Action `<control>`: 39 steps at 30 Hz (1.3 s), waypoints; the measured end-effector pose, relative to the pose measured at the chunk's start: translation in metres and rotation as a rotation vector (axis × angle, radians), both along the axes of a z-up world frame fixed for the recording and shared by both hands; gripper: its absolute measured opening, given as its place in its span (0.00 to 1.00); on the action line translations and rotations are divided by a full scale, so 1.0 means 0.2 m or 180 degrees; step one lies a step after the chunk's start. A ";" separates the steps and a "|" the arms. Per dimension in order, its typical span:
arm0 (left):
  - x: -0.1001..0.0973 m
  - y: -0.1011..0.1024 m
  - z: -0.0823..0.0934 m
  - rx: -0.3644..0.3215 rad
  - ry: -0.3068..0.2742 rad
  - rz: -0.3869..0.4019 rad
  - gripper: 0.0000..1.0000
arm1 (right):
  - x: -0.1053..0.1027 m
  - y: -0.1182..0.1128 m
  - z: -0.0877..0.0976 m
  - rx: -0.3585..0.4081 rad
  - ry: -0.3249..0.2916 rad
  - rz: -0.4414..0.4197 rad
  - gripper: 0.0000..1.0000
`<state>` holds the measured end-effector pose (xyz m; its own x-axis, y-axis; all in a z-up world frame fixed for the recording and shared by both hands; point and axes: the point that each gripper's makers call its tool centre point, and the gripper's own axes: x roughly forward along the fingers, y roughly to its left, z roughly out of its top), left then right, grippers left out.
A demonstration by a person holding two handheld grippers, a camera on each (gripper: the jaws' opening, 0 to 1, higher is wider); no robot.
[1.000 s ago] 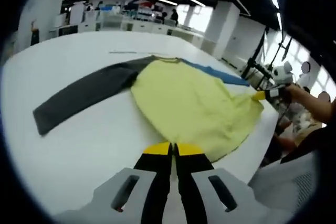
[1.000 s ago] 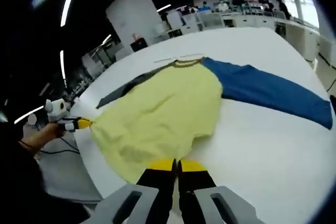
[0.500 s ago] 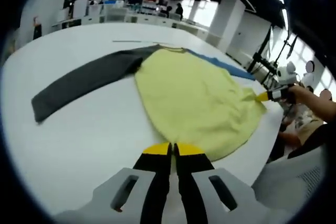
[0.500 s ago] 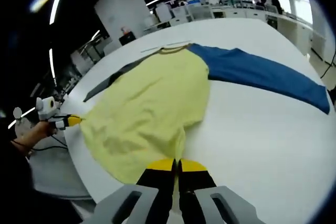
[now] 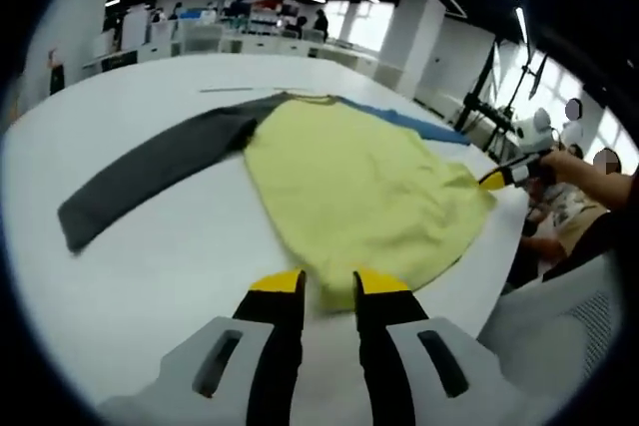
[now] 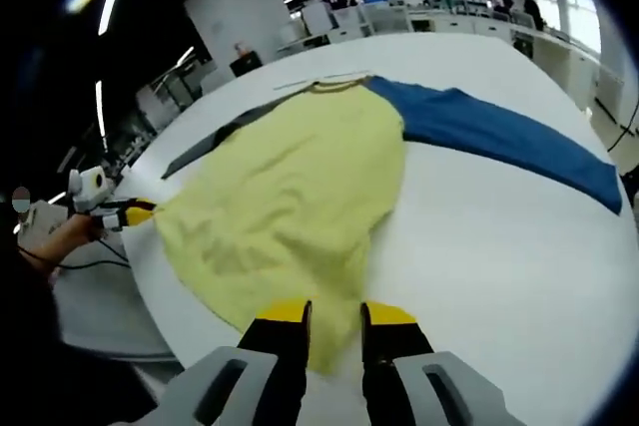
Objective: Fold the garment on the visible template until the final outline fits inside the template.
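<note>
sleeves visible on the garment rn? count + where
2. The dark grey sleeve lies spread out on the white table on the left gripper's side; the blue sleeve lies spread out on the right gripper's side. Neither is folded in yet.

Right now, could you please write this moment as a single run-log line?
left gripper: open at hem | right gripper: open at hem | garment: flat, unfolded, sleeves spread | table: white

Long-sleeved garment [image 5: 359, 187] spread flat on the white tabletop [image 5: 180, 256]

Its body is pale yellow with one dark grey sleeve [image 5: 150, 172] and one blue sleeve [image 6: 499, 142], both stretched out to opposite sides. The collar lies at the far end; the slightly rumpled hem lies at the near edge of the tabletop.
</note>
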<state>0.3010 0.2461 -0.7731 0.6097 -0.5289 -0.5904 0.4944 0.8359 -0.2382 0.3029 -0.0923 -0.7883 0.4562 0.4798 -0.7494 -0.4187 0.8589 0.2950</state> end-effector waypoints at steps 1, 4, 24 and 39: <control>0.00 0.00 0.00 0.0005 0.0005 -0.0005 0.17 | -0.01 0.00 0.00 -0.0027 0.0001 0.0009 0.16; -0.02 -0.01 -0.01 0.0004 0.0015 -0.0068 0.19 | -0.04 -0.01 -0.01 -0.0123 -0.0001 0.0045 0.17; -0.04 -0.01 -0.07 -0.0136 0.0119 0.0066 0.01 | -0.09 -0.04 -0.06 -0.0382 0.0031 -0.0003 0.02; -0.09 0.00 0.03 -0.0387 0.0401 0.0406 0.00 | -0.08 -0.05 0.03 -0.0216 -0.0004 -0.0146 0.00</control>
<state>0.2831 0.2468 -0.7668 0.6017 -0.5240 -0.6028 0.3463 0.8512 -0.3943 0.2862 -0.1027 -0.7821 0.4776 0.4064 -0.7790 -0.3788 0.8952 0.2348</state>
